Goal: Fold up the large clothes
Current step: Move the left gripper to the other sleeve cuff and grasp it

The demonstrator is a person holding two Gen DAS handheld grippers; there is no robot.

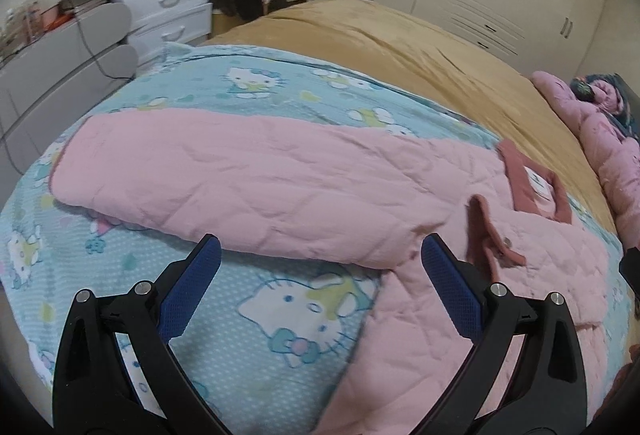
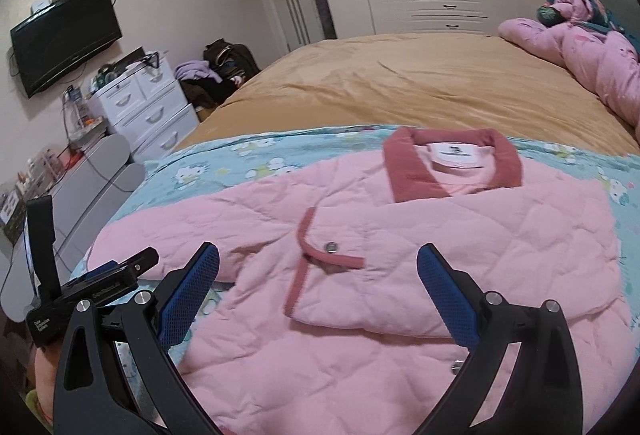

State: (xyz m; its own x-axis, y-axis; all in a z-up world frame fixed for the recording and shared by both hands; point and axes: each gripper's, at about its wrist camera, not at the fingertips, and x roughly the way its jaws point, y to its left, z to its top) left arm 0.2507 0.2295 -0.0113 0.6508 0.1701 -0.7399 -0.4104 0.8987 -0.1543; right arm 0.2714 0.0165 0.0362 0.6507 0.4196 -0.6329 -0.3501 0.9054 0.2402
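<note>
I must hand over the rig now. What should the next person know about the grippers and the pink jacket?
Left gripper: open, empty, low over the sleeve.
Right gripper: open, empty, over the front of the pink quilted jacket.
The jacket lies flat, front up, on the Hello Kitty blanket; collar points away.
Done: spread out. Left: sleeves apparently not yet folded in, body still to fold.

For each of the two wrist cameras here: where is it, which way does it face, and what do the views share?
Left wrist: behind the open left claw, low over the blue cartoon-cat bedspread, facing the pink quilted jacket sleeve; own blue-padded fingers show.
Right wrist: behind the open right claw, facing the jacket's dark pink collar; the left claw shows at left.
Shared: jacket, bedspread, white drawer chest, wardrobe.
</note>
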